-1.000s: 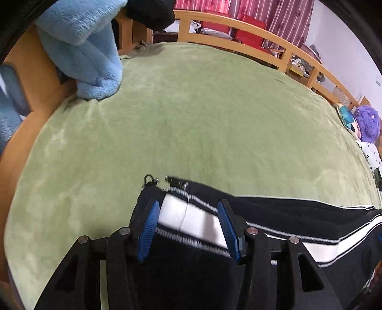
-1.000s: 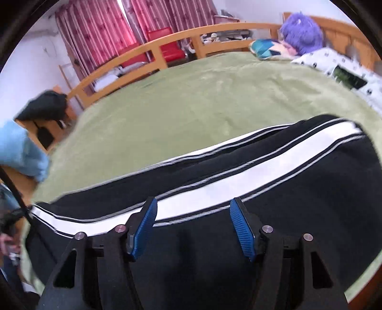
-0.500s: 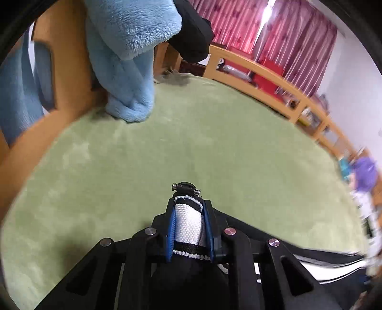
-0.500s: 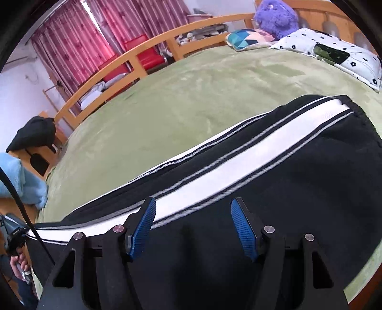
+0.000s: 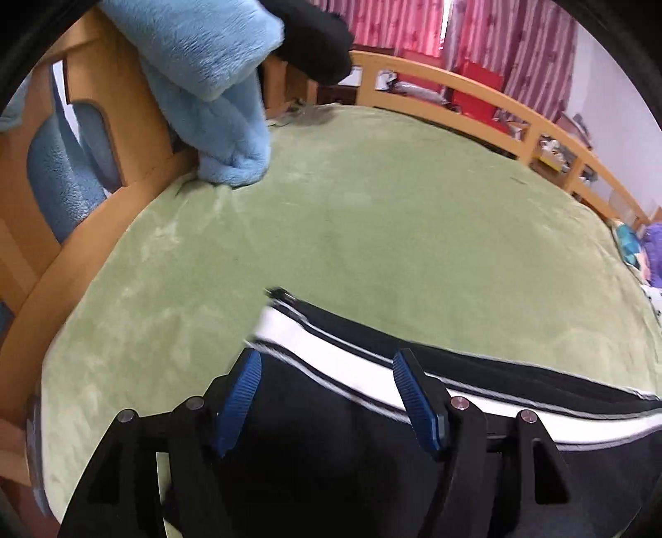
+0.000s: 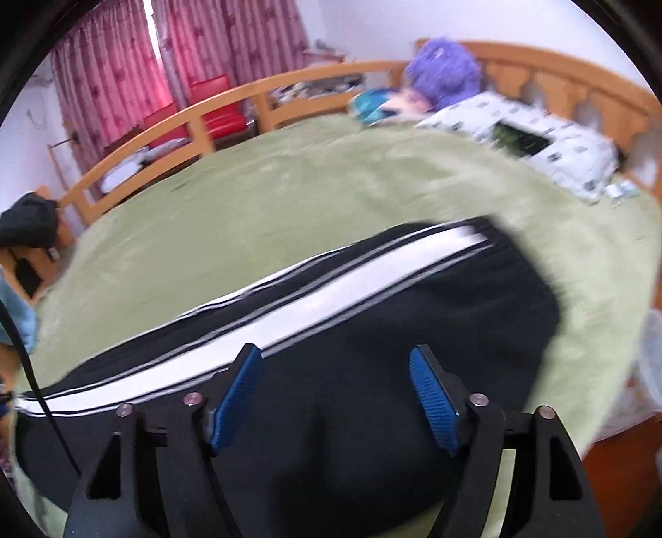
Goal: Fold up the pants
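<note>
Black pants (image 5: 331,438) with a white side stripe lie stretched across the green bed cover (image 5: 372,215). In the left wrist view my left gripper (image 5: 327,372) is open above the hem end of the leg, where the stripe ends. In the right wrist view my right gripper (image 6: 335,372) is open over the black fabric of the pants (image 6: 413,298) near the waist end; the stripe runs off to the left. This view is blurred by motion. Neither gripper holds cloth.
A light blue fleece blanket (image 5: 207,82) and a black garment (image 5: 318,37) hang over the wooden footboard at left. A wooden rail (image 5: 496,107) lines the far side. A patterned pillow (image 6: 538,136) and purple plush (image 6: 442,70) lie at the headboard end.
Half a second ago my left gripper was shut on the hem of the pants; now it is open and the hem lies on the bed. My right gripper stays open and has shifted.
</note>
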A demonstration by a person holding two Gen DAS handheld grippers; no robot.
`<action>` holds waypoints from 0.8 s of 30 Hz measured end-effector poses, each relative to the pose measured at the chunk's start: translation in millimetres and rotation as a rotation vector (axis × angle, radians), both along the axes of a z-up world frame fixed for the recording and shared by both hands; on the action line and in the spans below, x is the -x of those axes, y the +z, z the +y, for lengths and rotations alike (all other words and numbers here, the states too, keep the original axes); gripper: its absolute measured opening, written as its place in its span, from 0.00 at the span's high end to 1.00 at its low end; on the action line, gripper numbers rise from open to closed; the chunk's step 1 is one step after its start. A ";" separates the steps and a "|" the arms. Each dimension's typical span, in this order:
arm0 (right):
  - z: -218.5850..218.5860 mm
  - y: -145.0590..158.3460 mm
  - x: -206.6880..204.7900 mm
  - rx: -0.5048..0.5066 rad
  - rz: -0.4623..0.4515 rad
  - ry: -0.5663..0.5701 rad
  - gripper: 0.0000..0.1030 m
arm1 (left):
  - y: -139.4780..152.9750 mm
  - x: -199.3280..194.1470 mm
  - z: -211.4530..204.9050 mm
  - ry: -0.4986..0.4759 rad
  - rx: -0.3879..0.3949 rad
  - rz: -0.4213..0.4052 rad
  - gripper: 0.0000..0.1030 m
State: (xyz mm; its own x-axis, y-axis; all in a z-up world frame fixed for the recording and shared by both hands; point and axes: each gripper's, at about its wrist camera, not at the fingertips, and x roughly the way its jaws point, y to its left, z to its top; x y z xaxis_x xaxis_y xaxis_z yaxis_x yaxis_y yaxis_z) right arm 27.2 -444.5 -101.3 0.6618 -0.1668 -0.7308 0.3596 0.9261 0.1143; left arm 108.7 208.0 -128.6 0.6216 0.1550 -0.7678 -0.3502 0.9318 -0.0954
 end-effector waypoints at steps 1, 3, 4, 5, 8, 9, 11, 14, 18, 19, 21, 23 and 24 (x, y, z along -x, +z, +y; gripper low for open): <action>-16.0 -0.3 6.9 0.026 0.013 -0.032 0.24 | 0.0 0.6 -6.7 -0.009 0.005 -0.004 0.37; -48.1 -5.7 16.6 0.027 0.051 -0.099 0.24 | -0.9 7.4 -28.3 -0.038 0.039 -0.010 0.37; -63.5 -9.9 20.8 -0.003 0.065 -0.128 0.24 | -2.6 11.2 -42.7 -0.061 0.071 -0.014 0.37; -83.9 -16.4 25.5 -0.051 0.072 -0.161 0.24 | -3.8 12.5 -51.7 -0.073 0.089 -0.016 0.37; -125.5 -36.9 25.4 -0.133 0.095 -0.203 0.24 | -9.1 17.5 -86.8 -0.104 0.143 -0.027 0.37; -135.7 -46.0 20.5 -0.176 0.105 -0.202 0.24 | -11.5 17.4 -97.3 -0.118 0.157 -0.027 0.37; -155.5 -71.3 9.9 -0.320 0.119 -0.182 0.24 | -17.3 15.7 -125.0 -0.152 0.154 -0.004 0.37; -171.3 -95.4 -9.2 -0.460 0.099 -0.177 0.24 | -22.9 12.4 -161.3 -0.166 0.117 0.034 0.37; -168.5 -84.7 -18.0 -0.384 0.003 -0.149 0.68 | -26.3 8.3 -193.0 -0.171 0.088 0.064 0.37; -167.1 -80.0 -18.4 -0.371 -0.021 -0.114 0.72 | -25.6 9.3 -197.2 -0.173 0.087 0.062 0.37; -169.4 -66.9 -15.0 -0.352 -0.071 -0.078 0.74 | -22.5 10.6 -206.4 -0.186 0.087 0.056 0.37; -175.2 -57.8 -13.0 -0.346 -0.095 -0.044 0.74 | -19.3 11.9 -212.2 -0.194 0.066 0.050 0.37; -178.7 -57.7 -11.8 -0.352 -0.107 -0.044 0.74 | -17.8 11.7 -212.8 -0.200 0.057 0.046 0.37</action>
